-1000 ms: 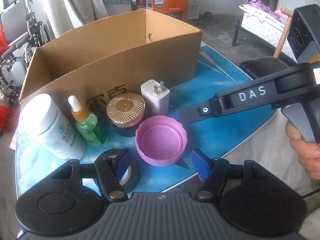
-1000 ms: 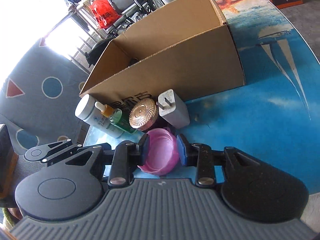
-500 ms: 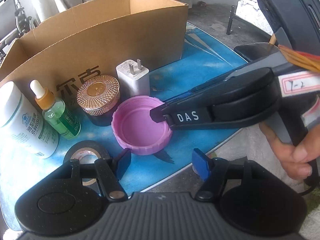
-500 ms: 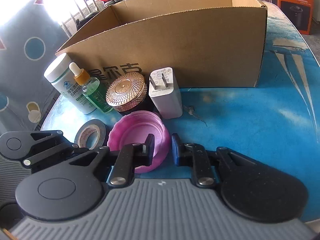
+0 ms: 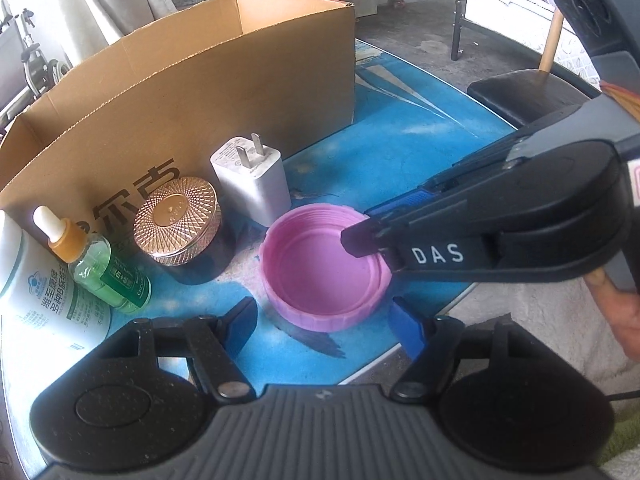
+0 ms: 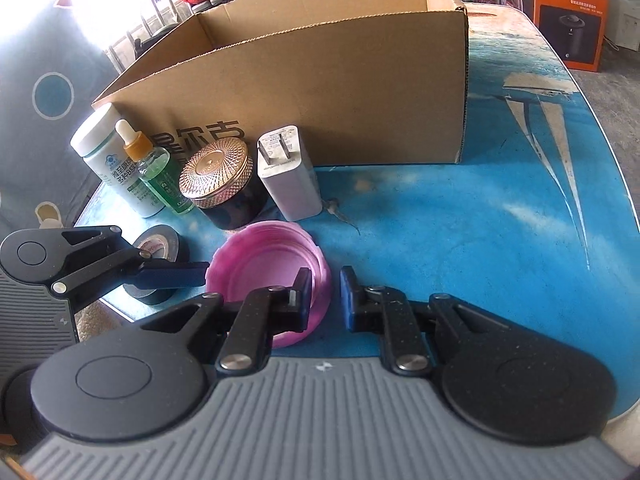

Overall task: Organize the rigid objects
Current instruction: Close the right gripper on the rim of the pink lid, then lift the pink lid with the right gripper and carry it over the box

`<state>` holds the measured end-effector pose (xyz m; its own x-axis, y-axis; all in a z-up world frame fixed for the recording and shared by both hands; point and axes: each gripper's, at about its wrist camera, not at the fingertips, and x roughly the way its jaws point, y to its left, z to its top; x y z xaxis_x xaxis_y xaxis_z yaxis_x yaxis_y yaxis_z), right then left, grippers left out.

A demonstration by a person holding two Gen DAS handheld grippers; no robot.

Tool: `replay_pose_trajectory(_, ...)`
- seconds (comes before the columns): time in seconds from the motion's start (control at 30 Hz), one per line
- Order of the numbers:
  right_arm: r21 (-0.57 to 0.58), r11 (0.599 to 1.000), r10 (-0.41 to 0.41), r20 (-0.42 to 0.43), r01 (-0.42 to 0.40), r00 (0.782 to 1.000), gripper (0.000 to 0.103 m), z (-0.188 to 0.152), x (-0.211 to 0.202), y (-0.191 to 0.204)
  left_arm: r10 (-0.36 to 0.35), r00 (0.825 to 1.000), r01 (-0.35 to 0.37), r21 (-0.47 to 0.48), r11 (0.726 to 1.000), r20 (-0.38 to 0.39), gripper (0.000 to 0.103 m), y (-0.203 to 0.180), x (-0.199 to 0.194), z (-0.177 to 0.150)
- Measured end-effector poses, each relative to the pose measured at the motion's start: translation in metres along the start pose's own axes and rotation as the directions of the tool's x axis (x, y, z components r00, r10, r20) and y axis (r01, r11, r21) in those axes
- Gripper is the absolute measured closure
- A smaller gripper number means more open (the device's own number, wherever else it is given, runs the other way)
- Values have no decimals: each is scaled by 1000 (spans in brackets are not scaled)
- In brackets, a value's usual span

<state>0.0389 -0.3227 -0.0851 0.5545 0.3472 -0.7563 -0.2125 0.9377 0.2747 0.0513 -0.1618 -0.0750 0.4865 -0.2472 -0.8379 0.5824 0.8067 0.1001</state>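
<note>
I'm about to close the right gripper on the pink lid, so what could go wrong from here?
The right gripper straddles only the thin rim of the pink lid, so it may tip or slip out when lifted. The lid lies near the edge of the table; a slip could send it off. The white charger stands just behind and could be knocked over.

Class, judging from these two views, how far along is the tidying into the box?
Done: nothing is seen packed; the box interior is mostly hidden. In hand: the right hand-held gripper straddles the pink lid's rim, jaws not yet closed. Left: bottle, dropper, jar, charger, tape.
</note>
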Motion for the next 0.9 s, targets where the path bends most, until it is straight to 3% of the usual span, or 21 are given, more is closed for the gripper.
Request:
replay_pose_trajectory(0.57, 3, 1000, 16, -4, -16, 1000, 88, 0, -4, 0, 1, 999, -2, 15, 1000, 41, 34, -1, -1, 4)
replay_pose_trajectory(0.9, -3, 1000, 3, 89, -3, 996, 88, 2, -46, 14, 36, 990, -41, 36, 998, 139, 34, -9, -41, 6)
